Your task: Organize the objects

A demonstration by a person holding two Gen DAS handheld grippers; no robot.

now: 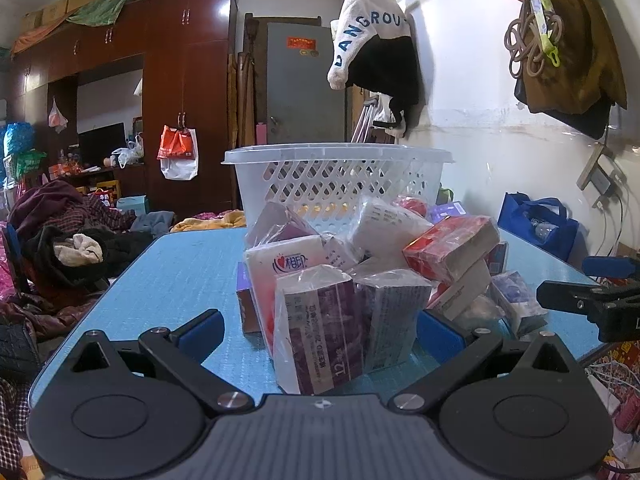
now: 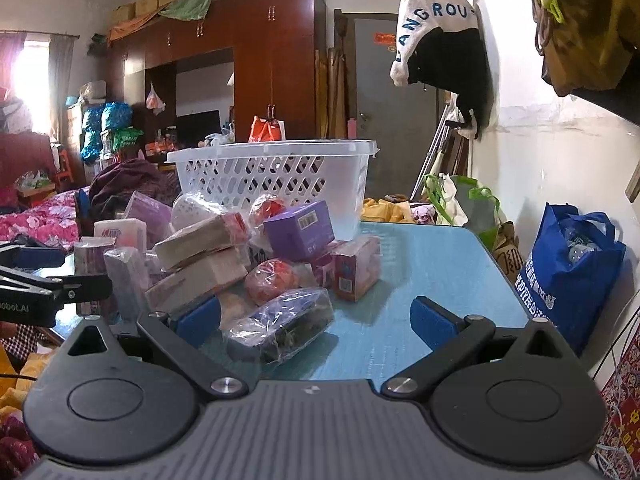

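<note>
Both tools gape wide and hold nothing: left tool (image 1: 320, 332), right tool (image 2: 316, 316). Tissue packs (image 1: 320, 320) and boxes (image 2: 298, 230) sit piled on the tabletop (image 1: 180, 272) before the white basket (image 2: 272, 172); sorting looks barely begun

The hanging white garment (image 1: 366, 32) reads "ANGROU"; purple tissue pack (image 1: 324, 332) "12".

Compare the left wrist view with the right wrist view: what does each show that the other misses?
Left wrist only: a purple-printed tissue pack standing between the open left hand-held gripper, and wall sockets. Right wrist only: a clear-wrapped dark pack lying between the open right hand-held gripper, a purple box, and a bright curtained window. Both: the white basket, blue table, wardrobe and blue bag.
</note>
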